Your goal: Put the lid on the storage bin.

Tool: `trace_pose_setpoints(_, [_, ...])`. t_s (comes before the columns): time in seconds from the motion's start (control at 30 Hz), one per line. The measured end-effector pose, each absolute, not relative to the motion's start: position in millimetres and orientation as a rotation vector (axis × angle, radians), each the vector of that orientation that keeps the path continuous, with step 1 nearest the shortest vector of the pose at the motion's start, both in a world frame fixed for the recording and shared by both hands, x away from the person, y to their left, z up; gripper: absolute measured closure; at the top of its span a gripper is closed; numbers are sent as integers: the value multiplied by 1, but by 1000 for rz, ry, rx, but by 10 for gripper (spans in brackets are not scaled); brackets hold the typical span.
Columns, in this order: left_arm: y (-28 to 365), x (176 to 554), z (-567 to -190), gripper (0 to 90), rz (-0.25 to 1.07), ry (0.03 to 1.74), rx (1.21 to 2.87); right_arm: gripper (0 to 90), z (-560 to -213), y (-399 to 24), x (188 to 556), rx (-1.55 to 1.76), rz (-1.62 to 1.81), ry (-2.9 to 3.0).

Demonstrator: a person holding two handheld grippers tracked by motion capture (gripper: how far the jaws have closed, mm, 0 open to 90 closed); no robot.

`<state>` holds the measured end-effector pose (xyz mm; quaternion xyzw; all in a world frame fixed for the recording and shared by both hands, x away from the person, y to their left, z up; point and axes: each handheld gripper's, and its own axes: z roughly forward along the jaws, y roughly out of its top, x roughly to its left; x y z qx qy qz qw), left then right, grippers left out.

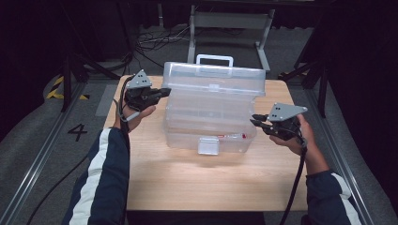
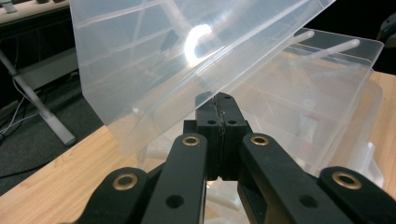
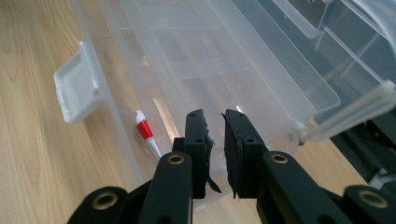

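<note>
1. Two claws in my hands, one per side of a clear plastic toolbox (image 1: 211, 117) on the wooden table (image 1: 187, 183).
2. L claw (image 2: 219, 105): jaws pressed flat together, nothing between the pads. Tips sit right under the lower edge of the lid (image 2: 177, 60), which slants up and away from me; can't tell if they touch it.
3. In the high view my L claw (image 1: 162, 92) is up at the box's back-left corner, tips pointing in at the lid (image 1: 213, 77).
4. R claw (image 3: 215, 121): jaws almost shut, a thin slit left between the pads, nothing gripped. A bit of torn pad lining hangs off the inner faces.
5. In the high view my R claw (image 1: 257, 119) is at the box's right end, tips pointing at the side wall, just short of it.
6. Box: lid raised and tipped back on its hinge, white carry handle (image 1: 214, 60) on top, far side.
7. Front latch (image 1: 208, 146) hangs down off the near wall; in the R claw view the latch (image 3: 77, 88) is to the left.
8. Inside, near the front wall: small white item w/ red band (image 3: 144, 129), lying on the bottom. Also visible thru the front wall in the high view (image 1: 232, 136).
9. Clear inner tray (image 3: 224, 60) sits across the box interior.
</note>
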<state>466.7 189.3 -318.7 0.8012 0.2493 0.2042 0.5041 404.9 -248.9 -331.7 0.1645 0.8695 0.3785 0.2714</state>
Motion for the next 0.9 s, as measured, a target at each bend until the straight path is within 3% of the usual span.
trace_pose_setpoints(0.9, [191, 444, -341, 900, 484, 567, 2021, 754, -367, -290, 399, 678, 992, 2309])
